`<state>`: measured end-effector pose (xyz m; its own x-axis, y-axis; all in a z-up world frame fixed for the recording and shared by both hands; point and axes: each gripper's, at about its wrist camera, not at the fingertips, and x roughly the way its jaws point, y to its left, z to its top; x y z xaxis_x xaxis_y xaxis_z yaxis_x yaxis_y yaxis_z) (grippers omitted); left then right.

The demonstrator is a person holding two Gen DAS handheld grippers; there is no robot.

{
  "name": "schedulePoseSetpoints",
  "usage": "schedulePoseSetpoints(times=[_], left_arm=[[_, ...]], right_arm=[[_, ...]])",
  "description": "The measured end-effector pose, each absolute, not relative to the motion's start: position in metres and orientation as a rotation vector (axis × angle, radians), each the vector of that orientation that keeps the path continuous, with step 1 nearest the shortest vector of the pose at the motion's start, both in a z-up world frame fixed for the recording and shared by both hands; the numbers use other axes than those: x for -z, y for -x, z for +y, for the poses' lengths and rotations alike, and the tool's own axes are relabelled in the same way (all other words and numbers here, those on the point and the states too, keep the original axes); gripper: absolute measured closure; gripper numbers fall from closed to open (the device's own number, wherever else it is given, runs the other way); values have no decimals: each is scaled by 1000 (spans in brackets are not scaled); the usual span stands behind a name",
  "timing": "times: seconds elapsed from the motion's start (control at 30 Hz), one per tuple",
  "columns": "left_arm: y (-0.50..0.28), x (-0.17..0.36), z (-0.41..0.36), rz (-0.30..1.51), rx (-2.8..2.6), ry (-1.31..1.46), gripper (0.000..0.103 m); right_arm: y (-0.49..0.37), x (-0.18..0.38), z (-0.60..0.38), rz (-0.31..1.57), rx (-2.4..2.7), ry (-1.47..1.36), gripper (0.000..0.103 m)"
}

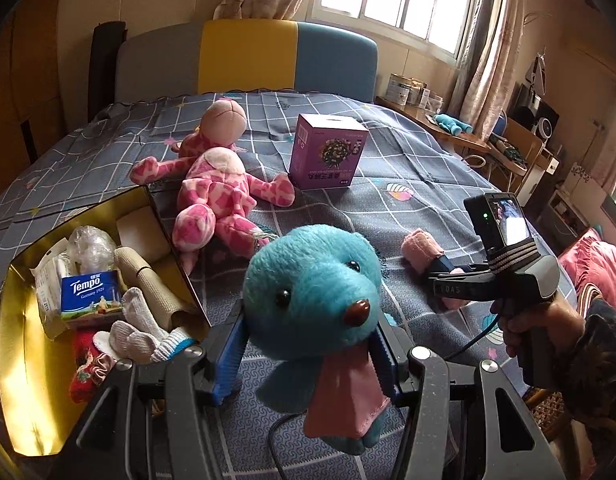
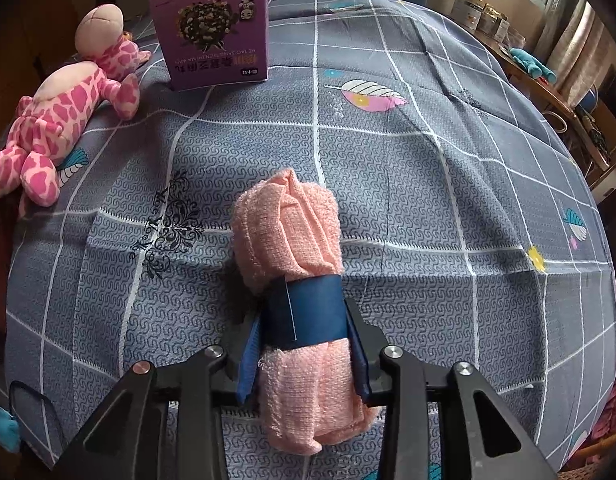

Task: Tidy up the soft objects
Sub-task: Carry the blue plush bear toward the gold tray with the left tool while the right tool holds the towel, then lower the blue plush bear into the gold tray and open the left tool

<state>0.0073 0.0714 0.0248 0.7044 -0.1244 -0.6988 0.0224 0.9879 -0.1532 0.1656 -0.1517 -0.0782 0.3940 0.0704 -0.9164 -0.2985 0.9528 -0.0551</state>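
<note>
My left gripper (image 1: pixel 308 344) is shut on a blue plush toy (image 1: pixel 311 292) with a pink scarf and holds it above the bed, just right of the open gold-lined box (image 1: pixel 32 380). My right gripper (image 2: pixel 304 344) is shut on a rolled pink towel (image 2: pixel 288 228) with a dark blue band, low over the bedspread. In the left wrist view the same towel (image 1: pixel 419 250) and right gripper (image 1: pixel 447 276) show to the right. Two pink spotted plush toys (image 1: pixel 216 184) lie on the bed past the box; they also show in the right wrist view (image 2: pixel 60 120).
The gold-lined box holds a Tempo tissue pack (image 1: pixel 90 296), white gloves (image 1: pixel 142 328), a red cloth and several other items. A purple carton (image 1: pixel 327 152) stands mid-bed, also in the right wrist view (image 2: pixel 216 28). A cluttered desk (image 1: pixel 467 132) lies right of the bed.
</note>
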Motion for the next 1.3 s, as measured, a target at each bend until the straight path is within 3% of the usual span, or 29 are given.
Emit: schedulePoseSetpoints(times=[0.8,1.3], left_arm=[[17,-34,123,767,-33,210,46],[80,-31,284,746,-379,442,46]], right_arm=[[-163,75,-148,1112,-231,285,66],[-160,73,-148,1107,-230,297,66]])
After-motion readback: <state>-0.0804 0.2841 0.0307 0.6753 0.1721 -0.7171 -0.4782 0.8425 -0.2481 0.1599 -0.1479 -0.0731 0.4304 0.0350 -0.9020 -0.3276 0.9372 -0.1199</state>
